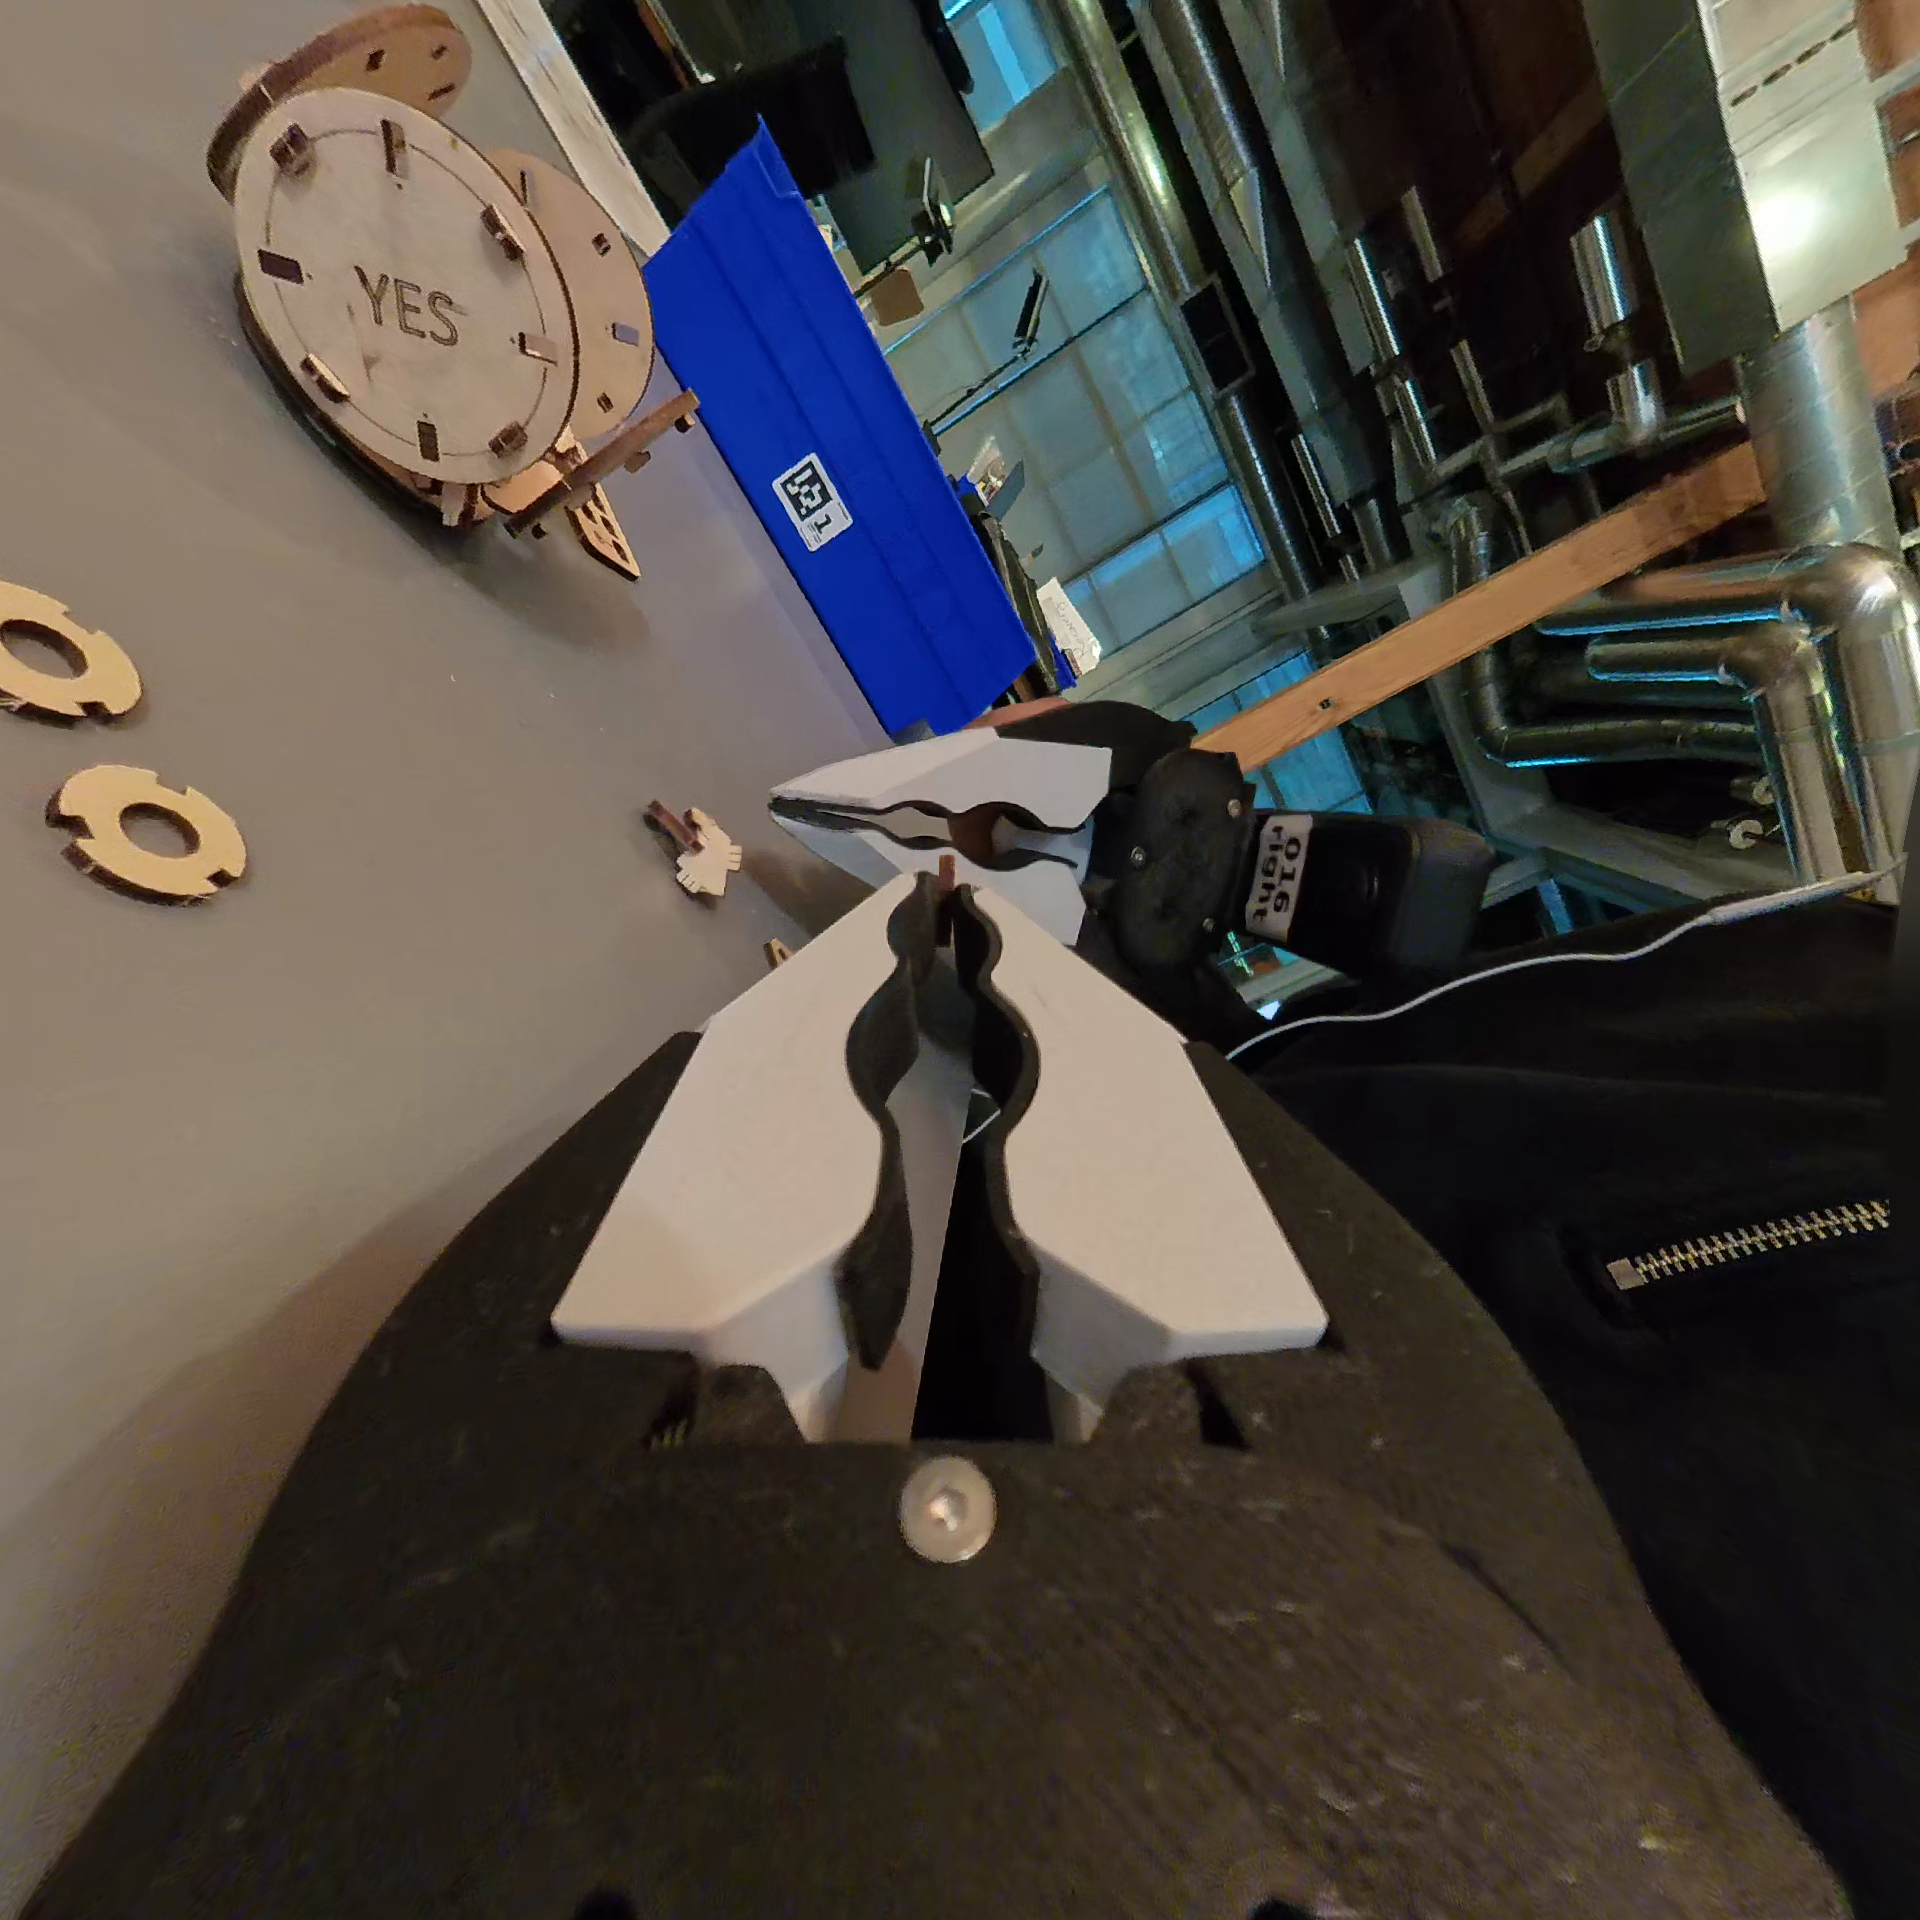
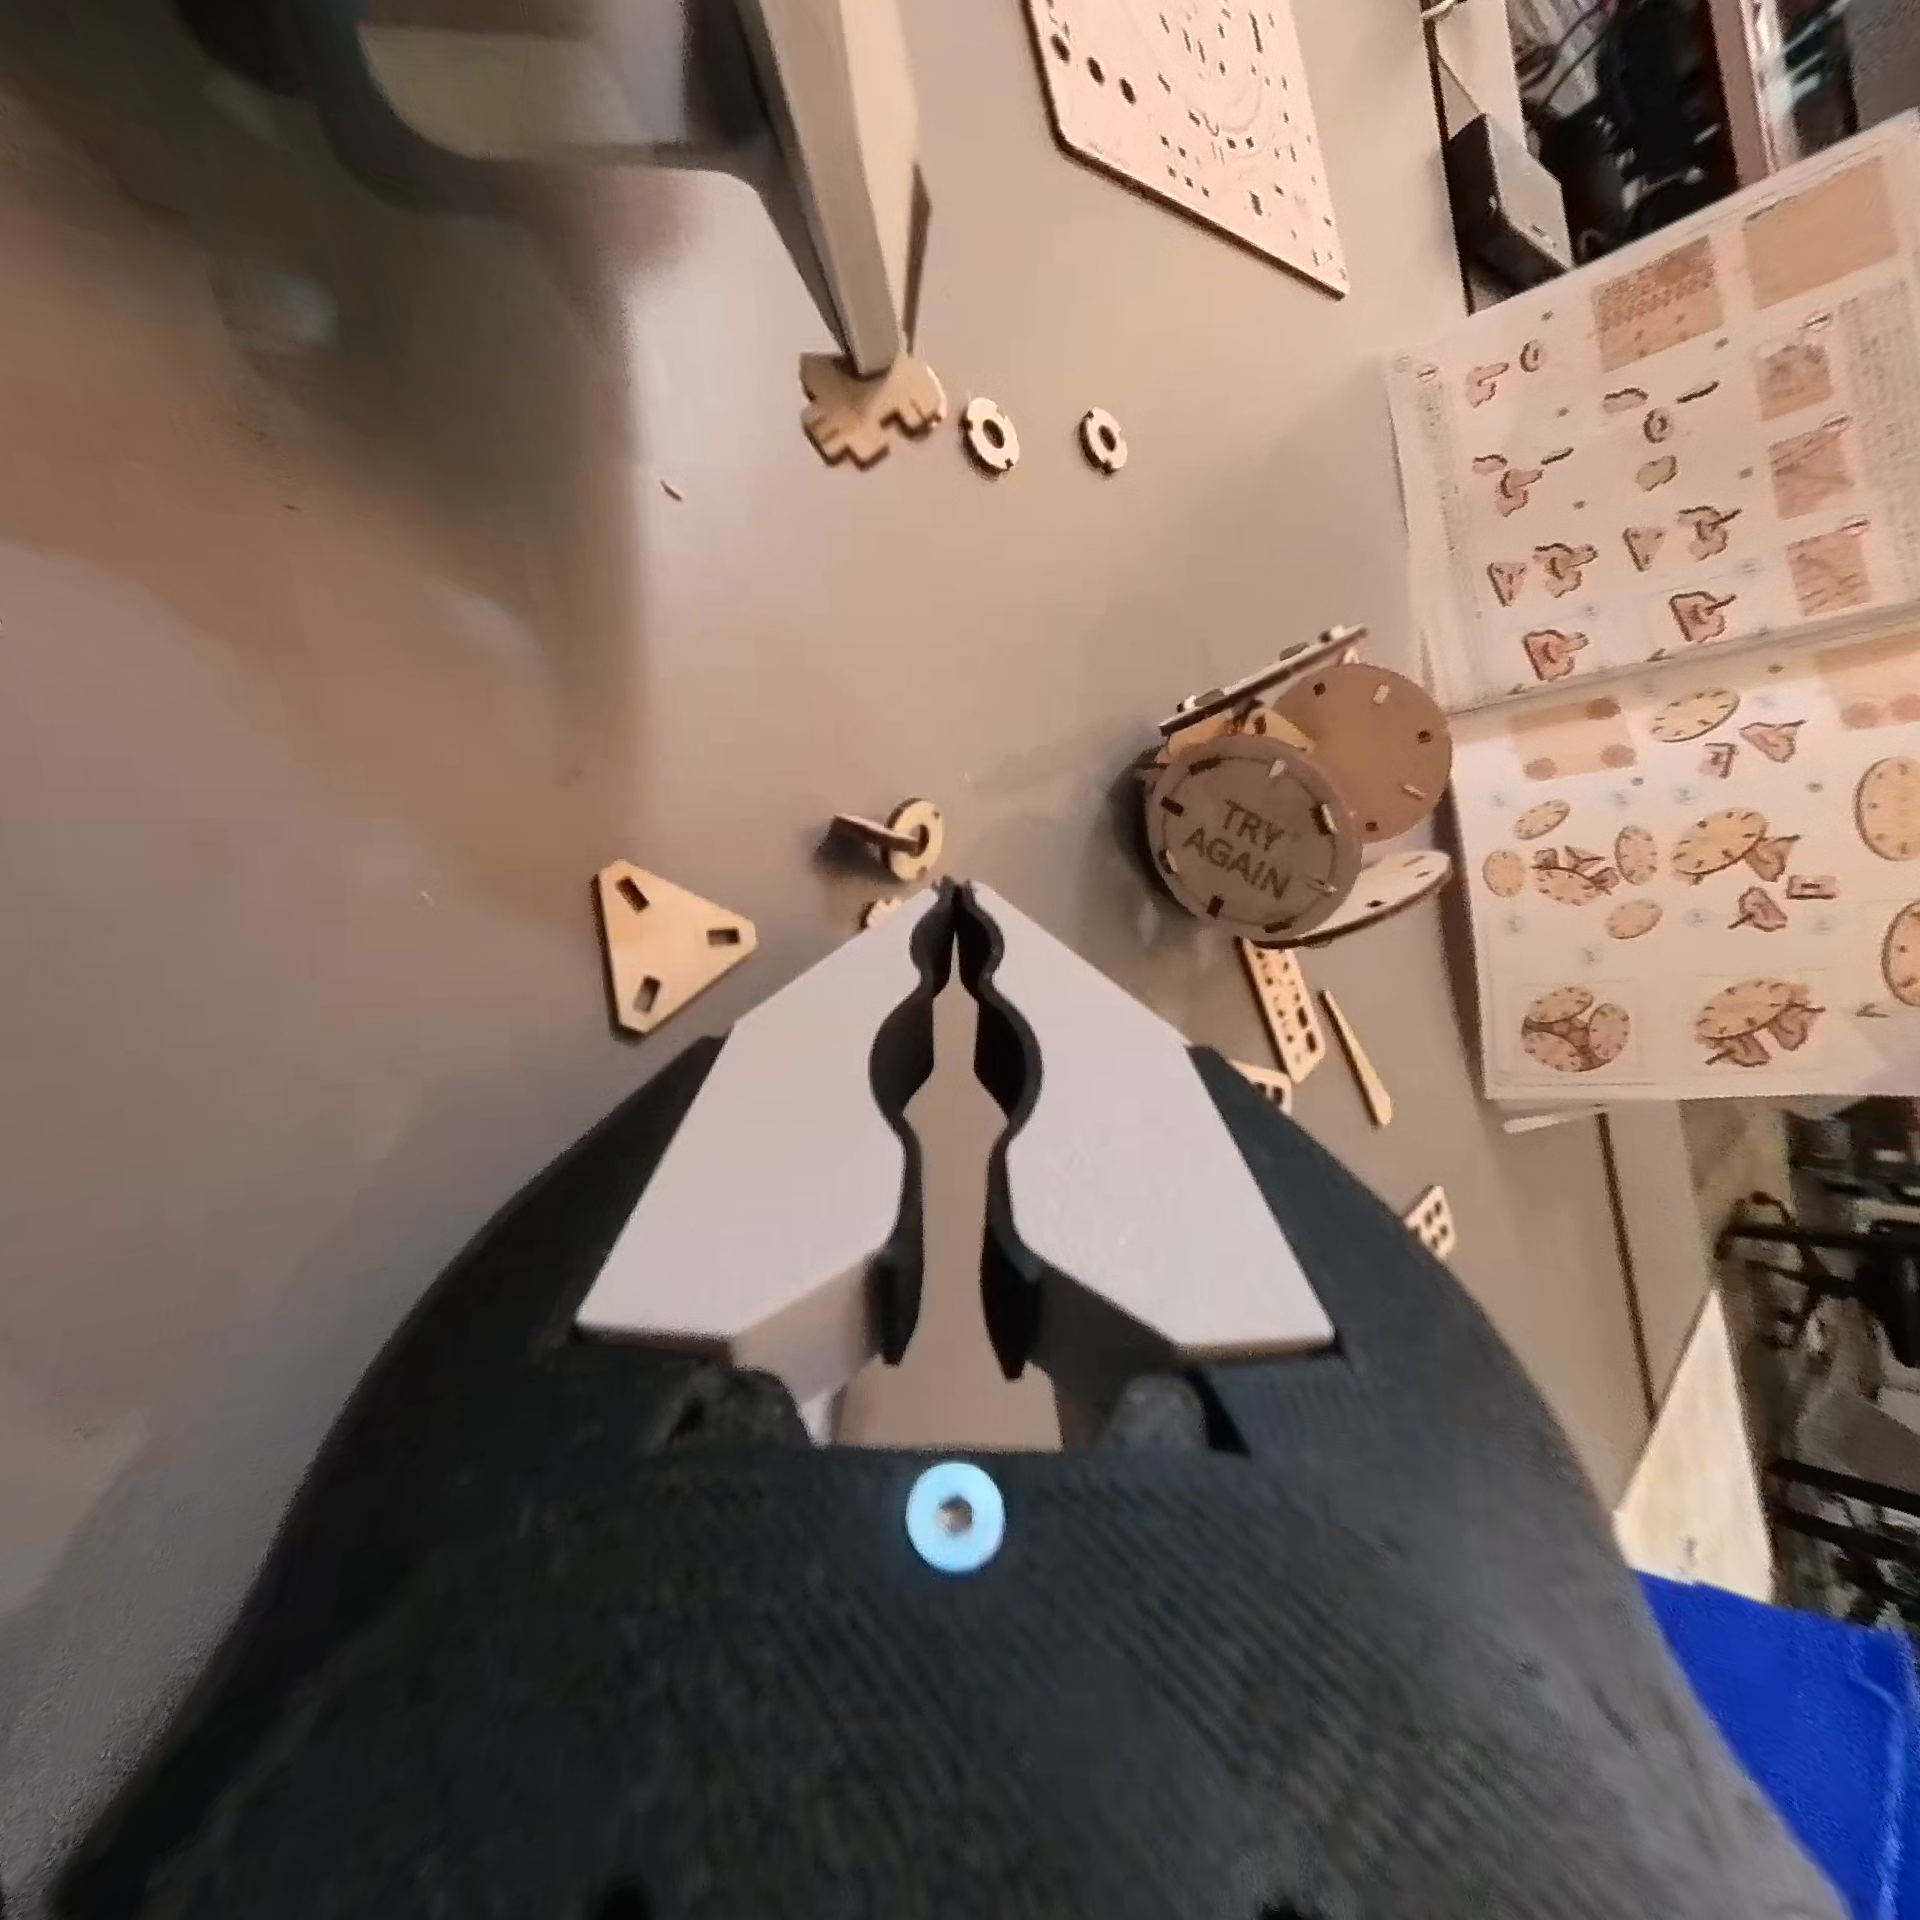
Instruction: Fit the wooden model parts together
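Left gripper [image 1: 940, 883]: jaws narrow, pads pressed on a thin wooden piece. Only the piece's dark edge shows at the tips in the left wrist view.
Held piece: in the right wrist view it shows as a flat toothed piece [image 2: 831, 421] at the far end of the table [image 1: 364, 987], at the left gripper's tip.
Right gripper [image 2: 953, 888]: jaws closed, with the dark pads meeting at the tips. It hangs over the table, and in the left wrist view it lies just beyond the left gripper's tip.
Nearest to right gripper: a notched ring with a peg [image 2: 899, 842] lies just beyond its tips. A triangle plate [image 2: 660, 961] with three slots lies to the left.
Right of it: a drum [image 2: 1257, 852] of round wooden discs stands on the table. A holed strip [image 2: 1288, 1008] and a thin stick [image 2: 1356, 1055] lie near the drum.
Far: two small rings [image 2: 987, 434] lie just right of the toothed piece. A cut-out board [image 2: 1195, 125] lies beyond them.
Far right: an open manual [image 2: 1662, 623] lies at the table edge.
Left wrist view, other things: a blue bin [image 1: 831, 416] stands past the drum. A black jacket [image 1: 1558, 1143] with a zip is on the right.
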`<control>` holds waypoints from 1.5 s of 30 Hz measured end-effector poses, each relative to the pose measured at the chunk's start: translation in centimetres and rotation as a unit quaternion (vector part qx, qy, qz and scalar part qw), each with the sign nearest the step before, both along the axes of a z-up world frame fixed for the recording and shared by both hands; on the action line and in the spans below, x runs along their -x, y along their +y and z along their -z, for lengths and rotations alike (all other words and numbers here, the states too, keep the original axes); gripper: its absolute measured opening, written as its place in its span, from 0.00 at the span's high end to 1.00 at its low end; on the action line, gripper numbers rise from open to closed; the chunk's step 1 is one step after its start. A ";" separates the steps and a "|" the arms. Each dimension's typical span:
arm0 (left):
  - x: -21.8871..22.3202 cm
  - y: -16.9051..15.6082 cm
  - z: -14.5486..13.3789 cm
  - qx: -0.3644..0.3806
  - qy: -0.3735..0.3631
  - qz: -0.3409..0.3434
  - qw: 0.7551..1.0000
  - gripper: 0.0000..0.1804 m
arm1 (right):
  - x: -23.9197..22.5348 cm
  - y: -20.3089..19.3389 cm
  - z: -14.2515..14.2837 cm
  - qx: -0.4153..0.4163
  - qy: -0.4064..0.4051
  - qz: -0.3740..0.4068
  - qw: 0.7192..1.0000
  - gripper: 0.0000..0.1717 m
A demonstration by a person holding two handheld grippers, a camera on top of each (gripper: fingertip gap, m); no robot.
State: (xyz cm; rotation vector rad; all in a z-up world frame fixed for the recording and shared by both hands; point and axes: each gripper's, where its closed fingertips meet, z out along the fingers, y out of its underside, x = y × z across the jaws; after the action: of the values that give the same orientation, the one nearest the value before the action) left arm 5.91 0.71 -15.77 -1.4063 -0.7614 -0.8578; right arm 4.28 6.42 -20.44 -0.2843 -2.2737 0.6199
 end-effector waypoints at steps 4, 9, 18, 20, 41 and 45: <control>-0.1 0.1 0.0 0.000 -0.002 0.004 1.000 1.00 | -0.3 -0.2 0.4 0.024 -0.021 -0.017 0.999 0.95; 0.0 0.0 0.0 -0.001 -0.001 0.000 1.000 1.00 | -0.3 -0.6 -0.8 0.178 -0.105 0.007 0.978 0.89; 0.1 0.1 0.1 0.001 -0.003 0.000 1.000 1.00 | -0.2 -2.1 0.8 0.298 -0.250 0.090 0.917 0.73; 0.1 0.1 0.1 0.001 -0.004 0.000 1.000 1.00 | 0.2 -1.9 1.4 0.282 -0.239 0.110 0.923 0.73; 0.3 -0.5 -0.3 -0.012 0.000 0.001 1.000 1.00 | -1.9 -4.0 -2.4 0.359 -0.256 -0.020 0.898 0.85; -0.7 -0.4 -0.3 -0.011 0.002 0.045 0.999 1.00 | -3.3 -3.9 -4.5 0.400 -0.300 -0.077 0.863 0.86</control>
State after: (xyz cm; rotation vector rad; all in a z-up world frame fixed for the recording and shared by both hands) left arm 6.60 0.31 -15.43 -1.4308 -0.6873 -0.9290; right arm 7.59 2.55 -15.95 -0.7877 -2.4922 1.7644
